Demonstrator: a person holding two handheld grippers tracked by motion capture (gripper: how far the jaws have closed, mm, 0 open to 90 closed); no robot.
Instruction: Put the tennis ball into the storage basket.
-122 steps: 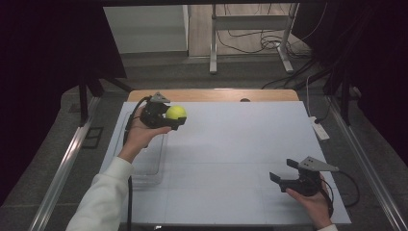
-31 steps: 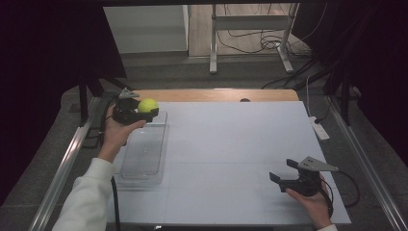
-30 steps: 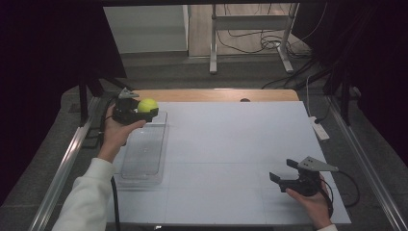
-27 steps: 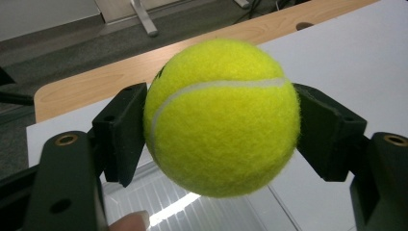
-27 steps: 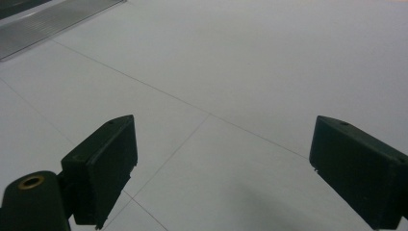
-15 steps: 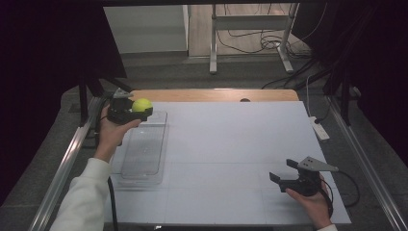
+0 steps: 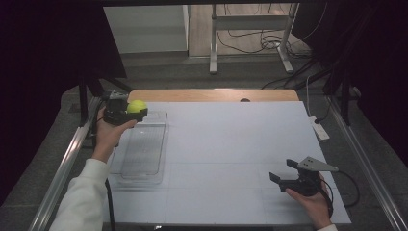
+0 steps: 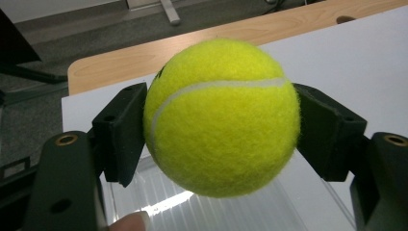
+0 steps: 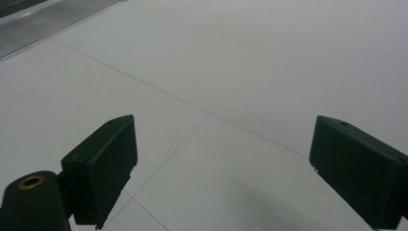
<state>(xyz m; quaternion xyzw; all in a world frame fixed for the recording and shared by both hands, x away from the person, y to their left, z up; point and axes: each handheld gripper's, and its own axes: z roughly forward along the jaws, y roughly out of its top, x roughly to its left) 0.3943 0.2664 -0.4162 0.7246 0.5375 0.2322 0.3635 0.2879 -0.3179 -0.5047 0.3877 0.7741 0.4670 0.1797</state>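
White tabletop (image 7: 231, 144) with a wooden strip along the far edge, dark floor around it. Tennis ball (image 7: 136, 106) sits pinched between the jaws of the left gripper (image 7: 129, 111), both pads pressing its sides, held above the far end of a clear plastic tray (image 7: 144, 149) at the table's left side. Right gripper (image 7: 284, 176) rests near the front right corner, well apart from the tray, jaws spread wide with nothing between them.
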